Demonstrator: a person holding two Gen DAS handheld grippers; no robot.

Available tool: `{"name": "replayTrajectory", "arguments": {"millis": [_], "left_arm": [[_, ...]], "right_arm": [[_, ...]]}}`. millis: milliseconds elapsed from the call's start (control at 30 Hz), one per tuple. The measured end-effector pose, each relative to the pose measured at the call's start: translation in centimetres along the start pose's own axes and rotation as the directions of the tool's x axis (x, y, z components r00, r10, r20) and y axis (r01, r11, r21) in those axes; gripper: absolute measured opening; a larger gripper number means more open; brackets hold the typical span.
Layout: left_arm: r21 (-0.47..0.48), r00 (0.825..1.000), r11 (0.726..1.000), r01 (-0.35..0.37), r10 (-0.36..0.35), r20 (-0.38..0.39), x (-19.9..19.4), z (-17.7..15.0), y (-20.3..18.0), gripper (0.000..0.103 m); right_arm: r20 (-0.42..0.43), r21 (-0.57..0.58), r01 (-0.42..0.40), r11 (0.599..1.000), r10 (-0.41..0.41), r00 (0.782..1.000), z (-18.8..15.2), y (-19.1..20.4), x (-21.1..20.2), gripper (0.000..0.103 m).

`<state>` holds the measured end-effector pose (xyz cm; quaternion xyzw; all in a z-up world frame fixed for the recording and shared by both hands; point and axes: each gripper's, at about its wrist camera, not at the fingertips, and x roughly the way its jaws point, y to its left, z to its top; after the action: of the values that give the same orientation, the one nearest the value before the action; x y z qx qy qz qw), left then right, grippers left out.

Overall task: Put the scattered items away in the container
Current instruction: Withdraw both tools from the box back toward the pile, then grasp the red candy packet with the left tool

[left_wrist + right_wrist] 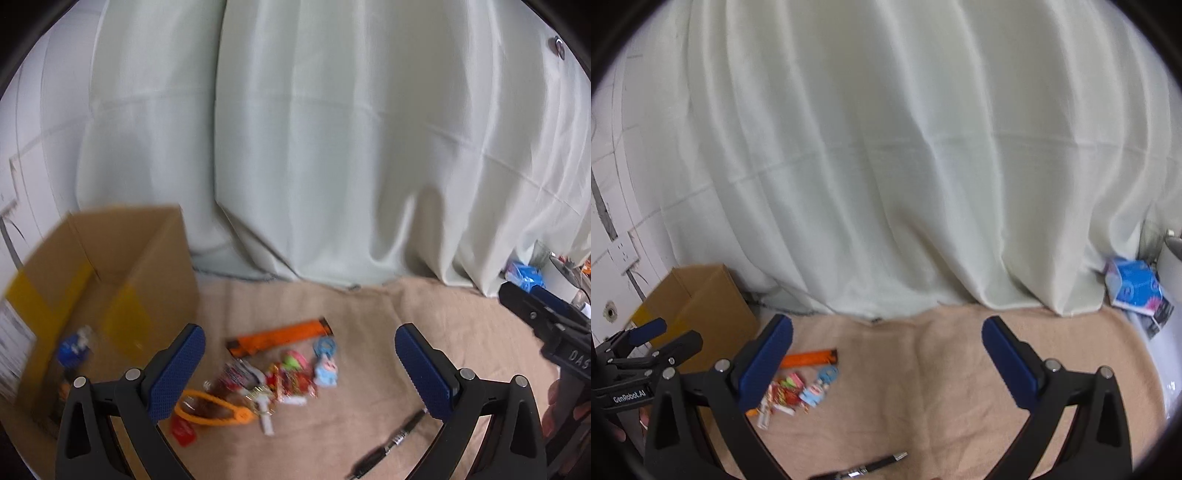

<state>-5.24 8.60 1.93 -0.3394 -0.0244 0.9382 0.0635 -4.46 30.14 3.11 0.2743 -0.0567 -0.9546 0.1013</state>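
Observation:
An open cardboard box (pixel 110 266) (pixel 701 295) stands at the left on a beige cloth; a blue item (pixel 74 349) lies inside it. A scattered pile lies right of the box: an orange strip (pixel 280 336) (pixel 809 358), colourful wrappers (pixel 291 380) (pixel 783 397), a light-blue figure (pixel 327 363) (pixel 818 389), an orange loop (pixel 214 410). A black pen (pixel 391 443) (pixel 871 466) lies nearer. My left gripper (pixel 299 369) hangs open above the pile, nothing between its fingers. My right gripper (pixel 886 365) is open and holds nothing, over bare cloth right of the pile.
A pale curtain (pixel 886 166) hangs behind the cloth. A blue tissue pack (pixel 1134 291) (pixel 524 275) and a white container (pixel 1171 266) sit at the far right. A wall socket (pixel 624 253) is on the left wall. A hand (pixel 561 410) holds the right gripper's body.

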Motion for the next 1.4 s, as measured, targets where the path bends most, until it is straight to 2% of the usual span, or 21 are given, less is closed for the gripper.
{"name": "replayTrajectory", "arguments": {"millis": [200,300,400,500,567,700,867,900,933,1067,1100,1133,1267,1367,1400], "left_arm": [[0.013,0.997,0.999,-0.037,0.038,-0.069,4.2,-3.7,-0.1,0.103],[0.023,0.992,0.998,-0.05,0.053,-0.113,6.8,-5.3,0.3,0.103],[0.031,0.99,0.998,-0.049,0.053,-0.134,8.5,-6.2,0.9,0.103],[0.009,0.987,1.0,-0.017,0.018,-0.162,10.2,-7.1,1.8,0.103],[0.012,0.979,1.0,-0.023,0.025,-0.201,11.5,-7.4,2.0,0.103],[-0.002,0.978,1.0,-0.017,0.016,-0.206,12.4,-7.6,2.5,0.102],[0.008,0.983,1.0,-0.005,0.007,-0.185,12.4,-7.1,2.4,0.088],[0.01,0.983,1.0,0.012,-0.01,-0.185,12.5,-7.0,2.5,0.079],[0.006,0.979,0.999,0.039,-0.037,-0.202,12.8,-7.1,2.5,0.066],[0.042,0.978,0.998,0.055,-0.045,-0.204,12.7,-7.2,2.2,0.059],[0.043,0.98,0.997,0.063,-0.054,-0.194,12.5,-7.1,2.3,0.048],[0.039,0.98,0.997,0.068,-0.06,-0.191,12.3,-7.1,2.3,0.041],[0.085,0.98,0.991,0.103,-0.087,-0.18,12.1,-7.3,2.3,0.038],[0.073,0.98,0.99,0.122,-0.108,-0.168,11.6,-7.2,2.7,0.034],[0.074,0.98,0.99,0.123,-0.109,-0.164,11.4,-7.2,2.7,0.031]], "right_arm": [[-0.041,-0.015,0.024,1.0,-0.025,0.999,-3.6,-0.6,2.2,0.103],[-0.09,-0.027,0.04,0.999,-0.042,0.995,-5.0,-0.7,3.5,0.103],[-0.131,-0.038,0.029,0.999,-0.034,0.991,-5.6,-0.5,4.7,0.103],[-0.123,-0.04,0.004,0.999,-0.009,0.992,-6.0,-0.1,5.0,0.103],[-0.132,-0.054,-0.003,0.999,-0.004,0.991,-6.2,0.3,5.6,0.103],[-0.163,-0.095,-0.039,0.995,0.023,0.986,-7.1,1.8,7.4,0.103],[-0.215,-0.093,-0.084,0.992,0.063,0.975,-7.8,2.7,9.3,0.103],[-0.214,-0.089,-0.092,0.992,0.071,0.974,-7.8,2.8,9.4,0.103],[-0.212,-0.087,-0.095,0.992,0.075,0.974,-7.8,2.9,9.5,0.103],[-0.213,-0.083,-0.103,0.991,0.083,0.973,-7.6,3.1,9.9,0.103],[-0.216,-0.079,-0.108,0.991,0.088,0.972,-7.6,3.1,10.1,0.103],[-0.218,-0.077,-0.11,0.991,0.091,0.972,-7.7,3.1,10.3,0.103],[-0.242,-0.069,-0.124,0.99,0.104,0.965,-7.9,3.4,11.3,0.103],[-0.259,-0.073,-0.147,0.987,0.123,0.958,-8.3,3.9,11.8,0.103],[-0.251,-0.07,-0.131,0.989,0.109,0.962,-8.4,4.1,12.0,0.103]]}}
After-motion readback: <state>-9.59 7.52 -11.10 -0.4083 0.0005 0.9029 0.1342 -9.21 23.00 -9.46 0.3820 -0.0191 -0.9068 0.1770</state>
